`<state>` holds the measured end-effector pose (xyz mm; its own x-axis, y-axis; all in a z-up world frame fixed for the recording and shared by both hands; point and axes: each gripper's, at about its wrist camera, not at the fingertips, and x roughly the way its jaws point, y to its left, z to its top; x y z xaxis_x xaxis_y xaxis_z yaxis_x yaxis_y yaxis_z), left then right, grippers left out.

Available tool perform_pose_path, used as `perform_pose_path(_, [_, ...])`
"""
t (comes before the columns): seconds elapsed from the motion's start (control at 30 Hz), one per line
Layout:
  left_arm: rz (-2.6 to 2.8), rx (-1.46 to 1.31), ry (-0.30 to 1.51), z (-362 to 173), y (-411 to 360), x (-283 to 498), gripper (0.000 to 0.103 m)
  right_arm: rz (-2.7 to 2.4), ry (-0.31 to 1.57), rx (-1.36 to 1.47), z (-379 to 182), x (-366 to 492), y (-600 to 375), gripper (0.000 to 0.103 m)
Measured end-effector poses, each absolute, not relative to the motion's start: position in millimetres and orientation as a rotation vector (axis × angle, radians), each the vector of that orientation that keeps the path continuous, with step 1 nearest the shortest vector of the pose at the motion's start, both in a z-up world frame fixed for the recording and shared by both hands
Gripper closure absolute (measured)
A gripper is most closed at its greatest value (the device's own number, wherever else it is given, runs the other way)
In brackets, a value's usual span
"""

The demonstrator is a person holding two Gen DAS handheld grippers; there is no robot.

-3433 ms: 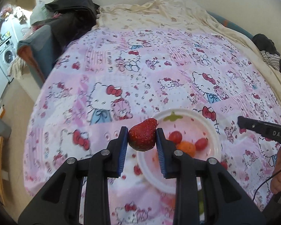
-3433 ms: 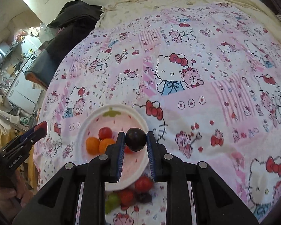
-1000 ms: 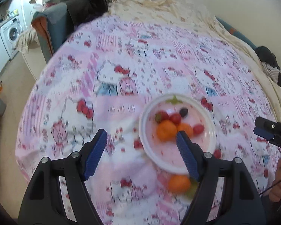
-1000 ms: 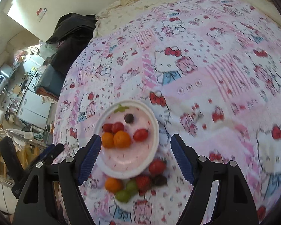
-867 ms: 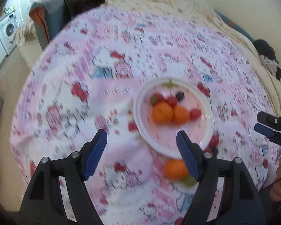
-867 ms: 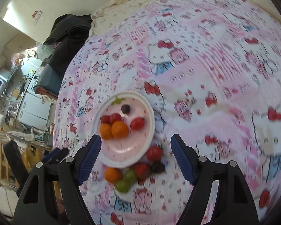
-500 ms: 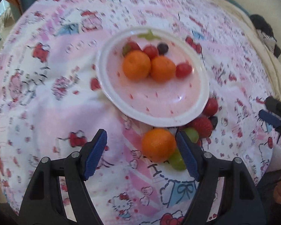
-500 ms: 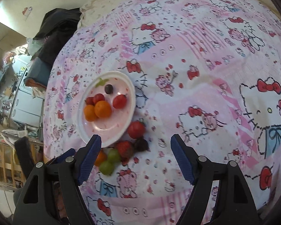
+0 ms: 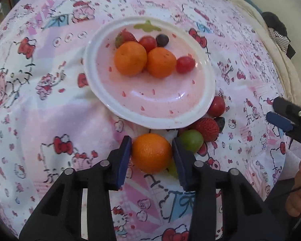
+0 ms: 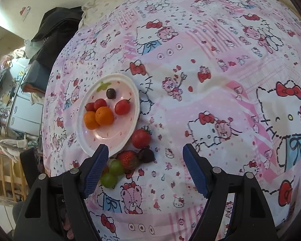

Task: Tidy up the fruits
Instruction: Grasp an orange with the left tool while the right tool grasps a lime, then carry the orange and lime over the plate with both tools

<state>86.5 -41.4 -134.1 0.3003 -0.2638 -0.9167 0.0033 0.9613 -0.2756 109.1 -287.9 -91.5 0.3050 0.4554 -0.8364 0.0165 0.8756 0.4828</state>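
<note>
Your left gripper is closing its jaws on the round orange tangerine, which sits on the pink cartoon-cat bedsheet just at 6 o'clock of the white round plastic plate; both blue pads touch its sides. Two green grapes, a red strawberry, a dark grape and a red cherry tomato lie on the sheet at about 5 o'clock of the plate. On the plate sit two more tangerines, small tomatoes, a strawberry and a dark grape. Your right gripper is wide apart and holds nothing, hanging above the loose fruit.
</note>
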Motion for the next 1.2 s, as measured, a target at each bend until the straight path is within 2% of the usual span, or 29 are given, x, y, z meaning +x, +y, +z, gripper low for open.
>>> perform_pose_path(0.27, [-0.076,-0.247,1.174,-89,0,69,0.066,0.449,1.396,0.514,-115,105,-243,0.026])
perform_pose_path(0.37, [-0.022,-0.254,1.164,-82,16,58,0.066,0.462,1.486,0.58,-134,104,-230,0.039])
perform_pose_path(0.4, [-0.009,-0.256,1.162,-80,20,56,0.066,0.456,1.515,0.6,-140,103,-227,0.047])
perform_pose_path(0.47, [-0.012,-0.301,1.165,-82,26,53,0.066,0.426,1.564,0.631,-152,104,-222,0.053])
perform_pose_path(0.8, [0.007,-0.315,1.153,-84,22,60,0.066,0.335,1.584,0.619,-170,118,-204,0.063])
perform_pose_path(1.07, [0.026,-0.292,1.126,-80,23,63,0.066,0.309,1.592,0.661,-181,121,-209,0.064])
perform_pose_path(1.13, [0.034,-0.28,1.123,-80,22,64,0.066,0.313,1.587,0.652,-180,122,-210,0.072])
perform_pose_path(1.2, [0.035,-0.284,1.122,-81,22,65,0.066,0.327,1.58,0.662,-179,120,-214,0.074])
